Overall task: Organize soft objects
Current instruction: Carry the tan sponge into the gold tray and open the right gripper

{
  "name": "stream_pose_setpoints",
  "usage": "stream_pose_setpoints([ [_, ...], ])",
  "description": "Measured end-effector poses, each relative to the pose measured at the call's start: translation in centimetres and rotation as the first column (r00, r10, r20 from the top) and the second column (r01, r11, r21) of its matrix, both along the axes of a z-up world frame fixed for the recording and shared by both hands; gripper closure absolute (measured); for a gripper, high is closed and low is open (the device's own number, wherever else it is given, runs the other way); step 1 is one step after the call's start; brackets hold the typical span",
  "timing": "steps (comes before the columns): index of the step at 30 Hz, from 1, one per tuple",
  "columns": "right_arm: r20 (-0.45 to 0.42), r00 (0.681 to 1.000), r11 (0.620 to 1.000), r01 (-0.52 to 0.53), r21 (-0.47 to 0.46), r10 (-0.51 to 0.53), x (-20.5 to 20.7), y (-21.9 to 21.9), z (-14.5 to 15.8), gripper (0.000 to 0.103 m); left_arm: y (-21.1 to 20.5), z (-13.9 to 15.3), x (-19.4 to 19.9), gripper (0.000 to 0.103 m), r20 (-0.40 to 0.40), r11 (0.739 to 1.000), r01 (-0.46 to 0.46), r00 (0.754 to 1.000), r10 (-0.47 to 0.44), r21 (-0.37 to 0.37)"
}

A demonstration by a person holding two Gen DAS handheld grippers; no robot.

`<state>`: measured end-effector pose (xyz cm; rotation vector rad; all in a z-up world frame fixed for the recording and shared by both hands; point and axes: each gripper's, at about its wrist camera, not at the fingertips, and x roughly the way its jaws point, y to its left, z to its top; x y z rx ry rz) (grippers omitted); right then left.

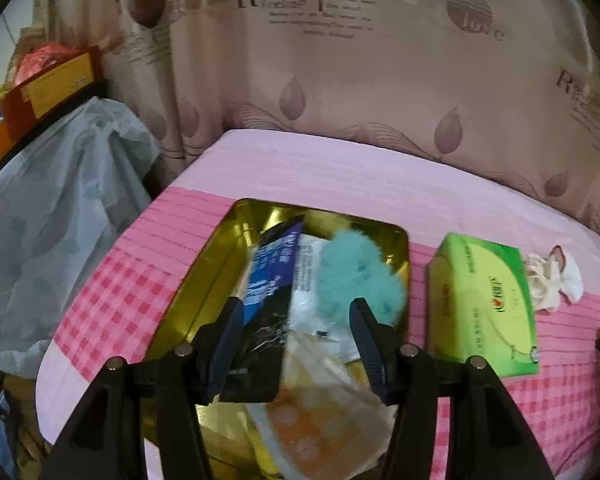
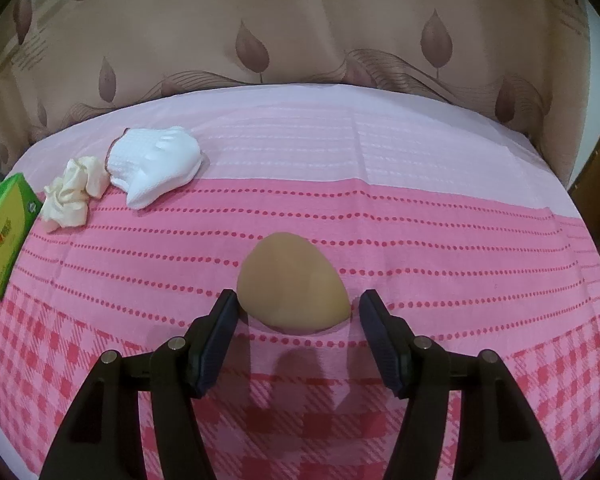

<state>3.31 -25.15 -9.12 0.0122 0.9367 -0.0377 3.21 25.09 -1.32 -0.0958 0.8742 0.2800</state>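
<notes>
In the left wrist view my left gripper [image 1: 296,312] is open above a gold tin [image 1: 216,264] on the pink cloth. The tin holds a teal fluffy pompom [image 1: 356,276], a blue and black packet [image 1: 272,276], a white packet and an orange-dotted wrapped item [image 1: 320,412]. In the right wrist view my right gripper [image 2: 296,304] is open, its fingers either side of a beige egg-shaped sponge [image 2: 292,284] lying on the cloth. A white sock [image 2: 156,164] and a cream scrunchie [image 2: 72,196] lie at the far left.
A green tissue pack [image 1: 484,304] lies right of the tin, and shows at the left edge of the right wrist view [image 2: 4,236]. A patterned curtain [image 2: 300,20] hangs behind the table. A grey plastic bag [image 1: 52,216] and boxes [image 1: 48,88] are off the table's left.
</notes>
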Motion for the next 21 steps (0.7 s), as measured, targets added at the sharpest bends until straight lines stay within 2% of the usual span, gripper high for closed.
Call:
stream_pose_setpoints([
  [3, -0.007, 1.000, 1.000, 0.025, -0.004, -0.025, 0.3, 0.1, 0.0, 0.044, -0.5, -0.1, -0.6, 0.047, 0.019, 0.998, -0.013, 1.000, 0.012, 0.056],
  [5, -0.006, 0.999, 0.999, 0.040, -0.013, -0.040, 0.5, 0.3, 0.0, 0.054, -0.7, -0.2, -0.7, 0.047, 0.020, 0.999, -0.009, 1.000, 0.008, 0.046],
  [11, -0.007, 0.998, 0.996, 0.056, -0.068, -0.056, 0.7, 2.1, 0.5, 0.057, -1.0, -0.3, -1.0, 0.047, 0.021, 1.000, 0.015, 1.000, -0.015, 0.006],
  [16, 0.022, 1.000, 0.996, 0.020, -0.092, -0.018, 0.5, 4.4, 1.8, 0.057, -1.0, -0.3, -1.2, 0.047, 0.020, 1.000, 0.015, 1.000, -0.015, -0.021],
  [21, 0.056, 0.996, 0.994, -0.065, -0.083, 0.069, 0.4, 8.1, 4.0, 0.057, -1.1, -0.2, -1.3, 0.047, 0.023, 1.000, 0.012, 1.000, -0.011, -0.023],
])
